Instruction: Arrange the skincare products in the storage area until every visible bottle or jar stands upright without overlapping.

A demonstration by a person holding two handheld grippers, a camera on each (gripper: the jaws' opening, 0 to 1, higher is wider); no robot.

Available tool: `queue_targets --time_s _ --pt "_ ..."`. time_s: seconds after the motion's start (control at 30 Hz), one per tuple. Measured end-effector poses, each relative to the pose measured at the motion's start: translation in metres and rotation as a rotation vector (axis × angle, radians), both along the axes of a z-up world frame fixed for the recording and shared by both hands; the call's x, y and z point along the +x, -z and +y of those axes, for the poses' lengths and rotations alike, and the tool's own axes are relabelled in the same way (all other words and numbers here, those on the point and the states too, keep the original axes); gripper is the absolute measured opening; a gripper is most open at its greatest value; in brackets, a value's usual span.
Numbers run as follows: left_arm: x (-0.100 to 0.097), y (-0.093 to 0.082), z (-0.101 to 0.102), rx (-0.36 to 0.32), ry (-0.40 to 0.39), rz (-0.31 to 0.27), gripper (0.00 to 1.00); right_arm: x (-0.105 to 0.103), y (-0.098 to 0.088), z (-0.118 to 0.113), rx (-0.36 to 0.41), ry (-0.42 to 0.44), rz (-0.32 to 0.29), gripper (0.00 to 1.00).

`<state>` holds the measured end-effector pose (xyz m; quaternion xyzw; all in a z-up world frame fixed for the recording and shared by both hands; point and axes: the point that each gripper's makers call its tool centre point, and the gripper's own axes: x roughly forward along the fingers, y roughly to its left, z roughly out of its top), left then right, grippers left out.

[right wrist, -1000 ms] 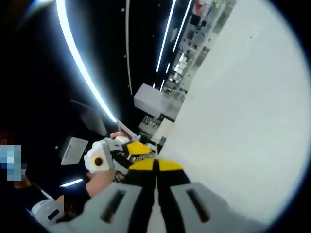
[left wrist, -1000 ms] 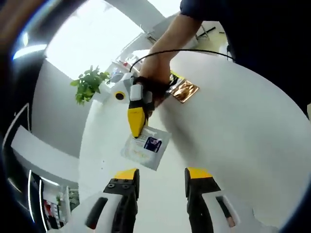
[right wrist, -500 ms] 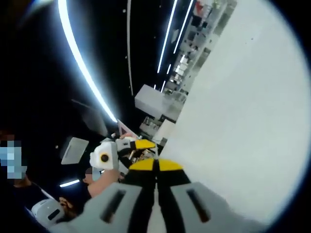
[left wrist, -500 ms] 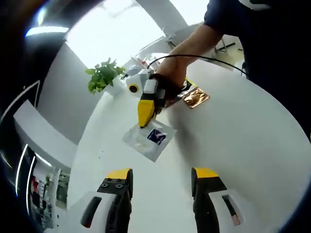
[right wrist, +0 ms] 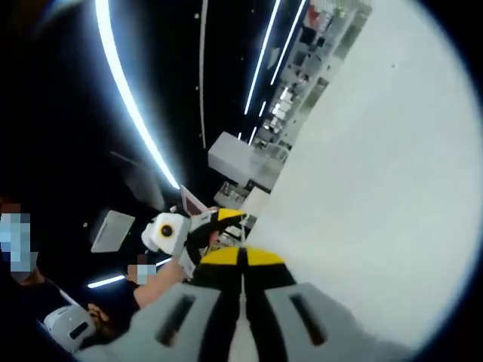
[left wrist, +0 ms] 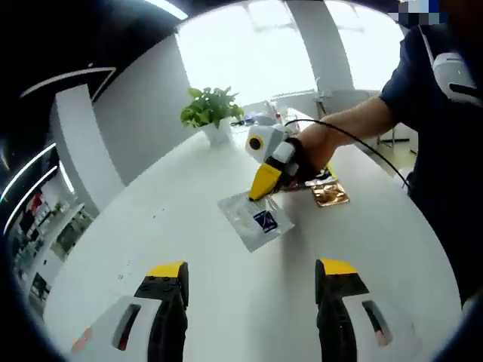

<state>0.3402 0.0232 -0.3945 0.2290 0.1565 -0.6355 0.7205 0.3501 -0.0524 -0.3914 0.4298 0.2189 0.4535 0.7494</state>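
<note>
clear sachet [left wrist: 256,221] under closed right gripper [left wrist: 263,185] tip, beyond wide-apart left gripper [left wrist: 253,275]

The counter [left wrist: 151,219] is white with a rounded edge. On it lies a clear flat sachet [left wrist: 256,221] with a dark label, and just beside it a copper foil sachet [left wrist: 330,194]. A potted green plant [left wrist: 211,113] stands at the far end.
</note>
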Motion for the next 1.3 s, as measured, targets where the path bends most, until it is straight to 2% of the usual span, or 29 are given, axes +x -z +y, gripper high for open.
queue_targets --time_s 0.07,0.1,0.2,0.33,0.43,0.47,0.53,0.57,0.63,0.7,0.73,0.87,1.07,1.1,1.13,1.23,1.3 --pt "0.0 -0.002 -0.001 -0.056 -0.044 0.093 0.75 0.001 0.001 0.0 0.001 0.001 0.001 0.0" --pt "0.002 -0.001 0.001 -0.06 -0.076 0.127 0.76 0.001 0.001 0.0 0.002 0.002 0.0 0.0" --pt "0.006 -0.005 0.001 -0.122 -0.118 0.189 0.78 0.001 0.001 0.001 0.002 0.004 0.0 0.0" --pt "0.006 -0.008 0.002 -0.178 -0.147 0.244 0.84 0.0 -0.001 0.003 0.007 0.001 -0.004 0.0" --pt "0.004 -0.01 -0.002 -0.238 -0.18 0.35 0.92 -0.002 -0.001 0.004 0.004 0.004 -0.006 0.0" --pt "0.002 -0.013 -0.005 -0.274 -0.192 0.405 0.95 -0.001 -0.002 0.004 0.007 0.008 -0.006 0.0" --pt "0.001 -0.017 -0.007 -0.318 -0.196 0.458 0.95 -0.001 -0.003 0.004 0.012 0.012 -0.007 0.0" --pt "-0.001 -0.021 -0.01 -0.355 -0.203 0.518 0.95 -0.001 -0.004 0.004 0.014 0.013 -0.008 0.0" --pt "0.0 -0.028 -0.012 -0.413 -0.216 0.571 0.95 -0.002 -0.005 0.005 0.012 0.012 -0.012 0.0" --pt "0.005 -0.035 -0.012 -0.464 -0.242 0.578 0.96 -0.003 -0.006 0.006 0.009 0.011 -0.017 0.0" --pt "0.006 -0.041 -0.013 -0.503 -0.246 0.601 0.97 -0.002 -0.006 0.006 0.012 0.013 -0.018 0.0" --pt "0.004 -0.054 -0.014 -0.624 -0.261 0.762 0.98 -0.002 -0.008 0.006 0.022 0.023 -0.019 0.0" --pt "0.005 -0.051 -0.013 -0.66 -0.289 0.796 0.99 -0.003 -0.01 0.008 0.026 0.025 -0.025 0.0" --pt "0.005 -0.05 -0.013 -0.665 -0.296 0.815 0.99 -0.003 -0.01 0.008 0.027 0.027 -0.025 0.0" --pt "0.005 -0.054 -0.013 -0.703 -0.301 0.848 0.99 -0.004 -0.01 0.008 0.027 0.028 -0.025 0.0" --pt "0.005 -0.053 -0.013 -0.733 -0.312 0.883 0.99 -0.003 -0.011 0.006 0.033 0.037 -0.025 0.0" --pt "0.003 -0.054 -0.014 -0.756 -0.319 0.941 0.99 -0.003 -0.012 0.005 0.04 0.049 -0.026 0.0"
